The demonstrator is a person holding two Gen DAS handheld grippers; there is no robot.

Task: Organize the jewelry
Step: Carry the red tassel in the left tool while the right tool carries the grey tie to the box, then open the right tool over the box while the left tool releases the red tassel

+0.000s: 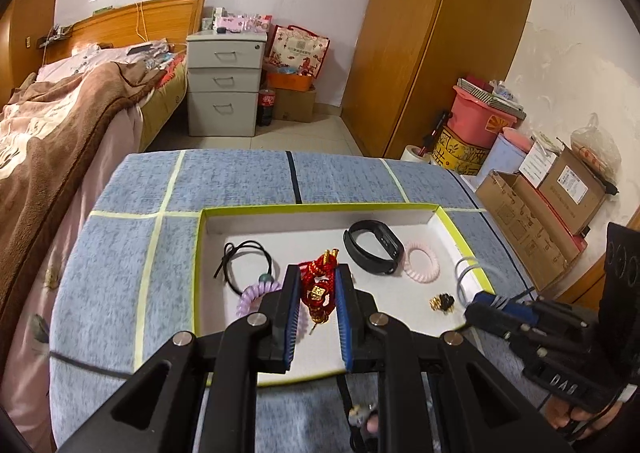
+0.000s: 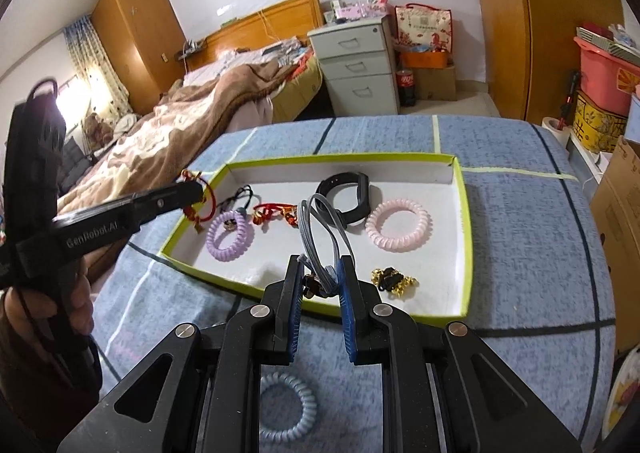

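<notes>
The left gripper (image 1: 318, 289) has its jaws pinched on a red cord bracelet (image 1: 318, 285) and the right gripper (image 2: 320, 277) on a grey cord loop (image 2: 320, 229), both hanging over the tray (image 2: 464, 213) just ahead.

Both wrist views angled down, close; share white tray (image 1: 460, 229).
</notes>
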